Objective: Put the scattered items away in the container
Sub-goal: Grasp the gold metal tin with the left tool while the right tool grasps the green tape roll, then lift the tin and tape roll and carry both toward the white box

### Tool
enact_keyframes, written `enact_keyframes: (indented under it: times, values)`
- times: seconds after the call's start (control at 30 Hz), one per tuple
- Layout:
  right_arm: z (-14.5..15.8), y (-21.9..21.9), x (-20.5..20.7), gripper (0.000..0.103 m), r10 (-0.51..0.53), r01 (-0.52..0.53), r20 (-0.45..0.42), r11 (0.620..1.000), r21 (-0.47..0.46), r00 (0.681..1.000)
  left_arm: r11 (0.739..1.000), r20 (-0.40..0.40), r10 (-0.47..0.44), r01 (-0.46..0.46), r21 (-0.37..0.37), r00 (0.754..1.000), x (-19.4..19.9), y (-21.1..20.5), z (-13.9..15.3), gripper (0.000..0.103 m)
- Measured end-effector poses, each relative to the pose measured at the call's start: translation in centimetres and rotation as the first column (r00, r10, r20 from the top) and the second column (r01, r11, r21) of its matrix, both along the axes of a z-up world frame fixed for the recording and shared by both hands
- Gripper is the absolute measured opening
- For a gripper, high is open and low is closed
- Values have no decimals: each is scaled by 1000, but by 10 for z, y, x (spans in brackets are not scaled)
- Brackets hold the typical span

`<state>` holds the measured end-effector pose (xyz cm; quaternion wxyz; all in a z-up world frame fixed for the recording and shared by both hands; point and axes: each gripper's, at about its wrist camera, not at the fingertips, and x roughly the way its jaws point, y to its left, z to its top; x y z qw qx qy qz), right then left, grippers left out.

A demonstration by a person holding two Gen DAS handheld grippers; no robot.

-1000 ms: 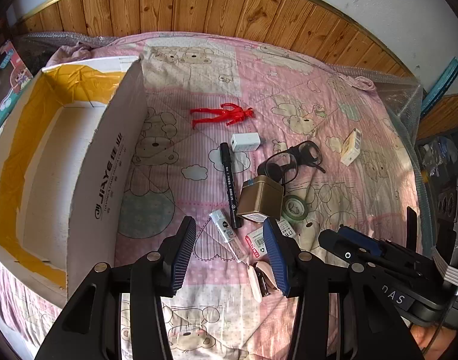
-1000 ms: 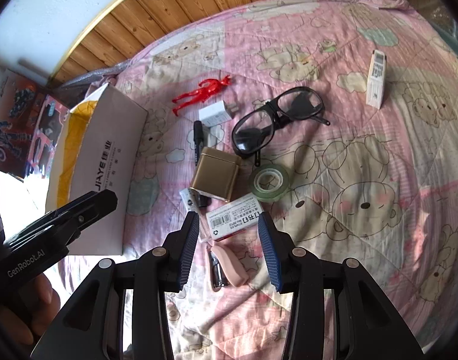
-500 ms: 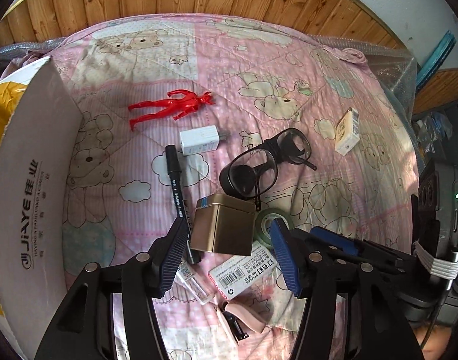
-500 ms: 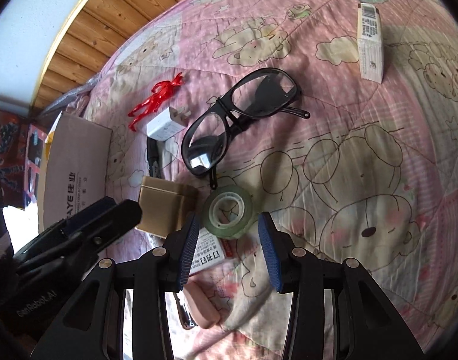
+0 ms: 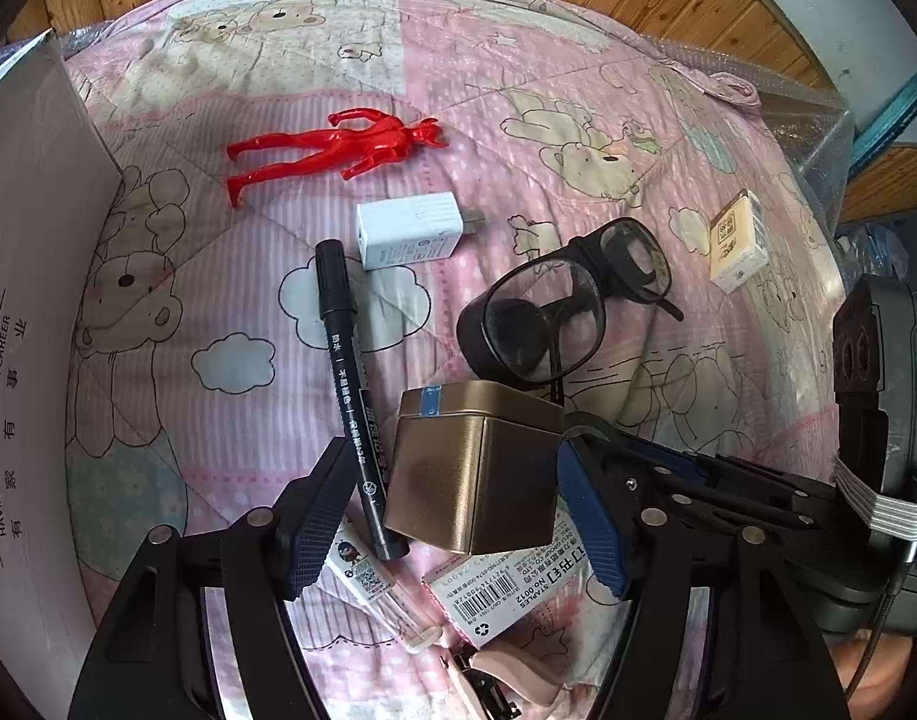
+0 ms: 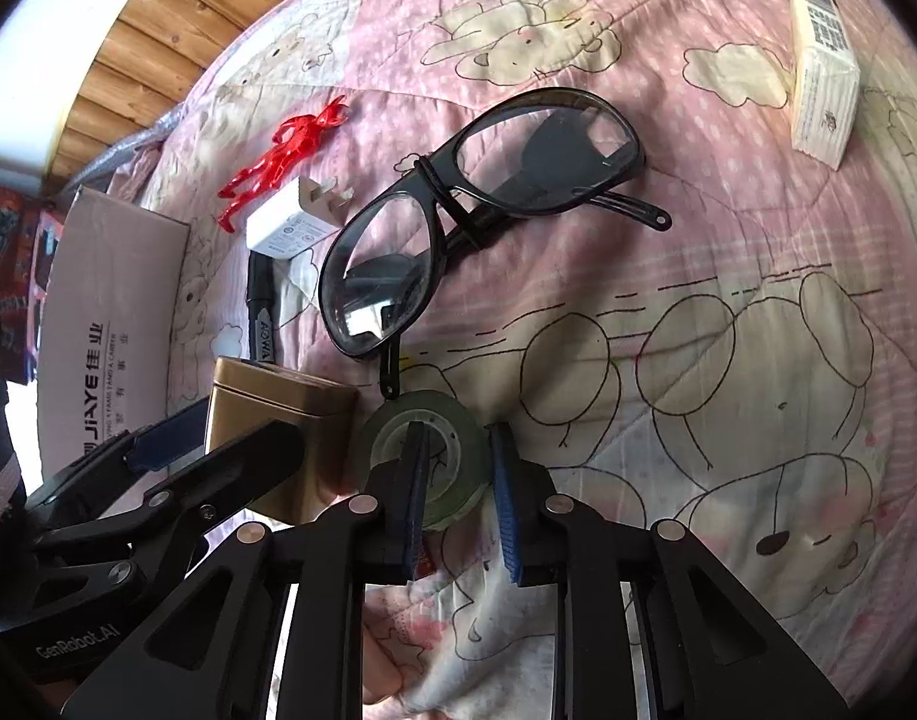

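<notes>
On the bed: a pink quilt with cartoon bears carries the scattered items; I hold one gripper in each hand above it.
Container: the white cardboard box stands at the far left edge of my left view, its printed wall facing the items.
Left gripper: my jaws are spread wide, one on each side of the gold tin. I cannot tell whether either pad touches its wall.
Gold tin: it stands upright on the quilt, lid on top, partly on a white staples box.
Right gripper: my jaws are narrowed across the rim of the green tape roll, one finger inside its hole and one outside. I cannot tell whether they are pinching it yet.
Tape roll: it lies flat, just right of the tin, at the tip of one arm of the black glasses.
Key relation: each target sits straight ahead between its own jaws, so closing seems the likely next step. The box lies well to the left, nearer my left hand.
Close neighbours: a black marker lies lengthwise beside the tin's left wall, just inside my left jaw, and could get nudged.
Elsewhere: a red toy figure, a white charger and a small cream carton lie farther off.
</notes>
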<state>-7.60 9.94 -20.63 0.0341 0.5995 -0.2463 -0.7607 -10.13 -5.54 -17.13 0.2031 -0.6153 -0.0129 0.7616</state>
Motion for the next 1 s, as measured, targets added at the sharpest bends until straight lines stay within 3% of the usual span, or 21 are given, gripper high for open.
enact_keyframes:
  times: [0.37,0.5,0.53,0.6,1.0]
  values:
    - [8,13,10,18,-56,56,6,998,32,998,1000,-8,-6,6,-23,1000,-3,-3,-1,73]
    - [3,14,9,18,-45,45,4,998,35,999,994,-23,-43,40,-98,999,-1,11,-14,73]
    - [2,15,8,18,-44,43,3,998,34,999,993,-27,-44,40,-113,999,-2,11,-16,69]
    - [2,16,8,18,-45,45,2,999,26,999,995,-25,-20,18,-97,999,-5,5,-15,62]
    - [26,10,12,18,-53,53,-26,998,19,998,999,-49,39,-39,-9,998,-4,-20,16,62]
